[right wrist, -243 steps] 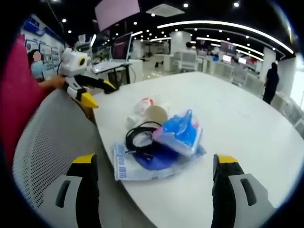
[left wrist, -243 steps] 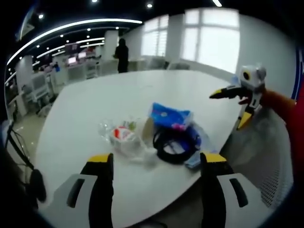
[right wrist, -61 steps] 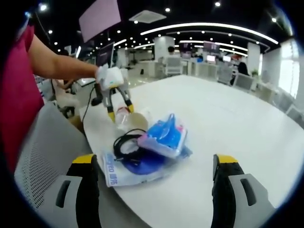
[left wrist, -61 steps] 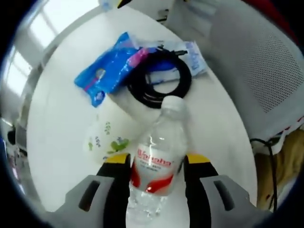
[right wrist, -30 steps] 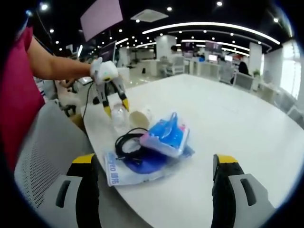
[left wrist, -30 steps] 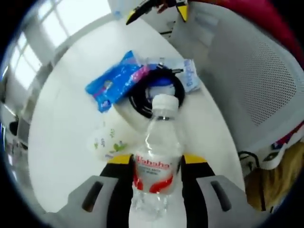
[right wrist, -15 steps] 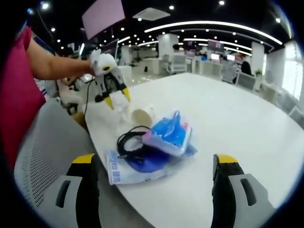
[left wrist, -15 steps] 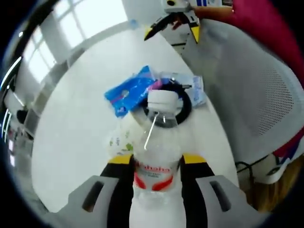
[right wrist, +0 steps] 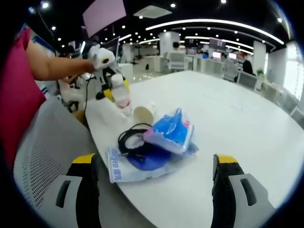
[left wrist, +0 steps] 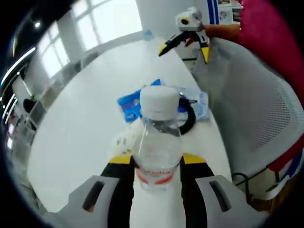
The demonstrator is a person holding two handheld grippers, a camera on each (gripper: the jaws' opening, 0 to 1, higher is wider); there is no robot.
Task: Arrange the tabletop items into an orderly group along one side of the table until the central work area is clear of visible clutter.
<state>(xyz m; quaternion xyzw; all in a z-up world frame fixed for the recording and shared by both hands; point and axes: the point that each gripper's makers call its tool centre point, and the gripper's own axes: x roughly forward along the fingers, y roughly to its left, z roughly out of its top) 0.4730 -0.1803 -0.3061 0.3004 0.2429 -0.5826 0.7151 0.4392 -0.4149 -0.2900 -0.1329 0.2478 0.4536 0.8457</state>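
Clamping the clear water bottle (left wrist: 156, 142) at its red label, the left gripper (left wrist: 155, 164) is carrying it above the table (left wrist: 85, 109). Thin, slippery plastic looks crushable; a mid-body grip suits. The right gripper (right wrist: 154, 183) is hanging spread, empty, behind the clutter.

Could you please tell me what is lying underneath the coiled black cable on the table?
The black cable rests on a flat blue-and-white printed packet; a blue plastic pack overlaps its far side. Whatever lies beneath that pack is covered.
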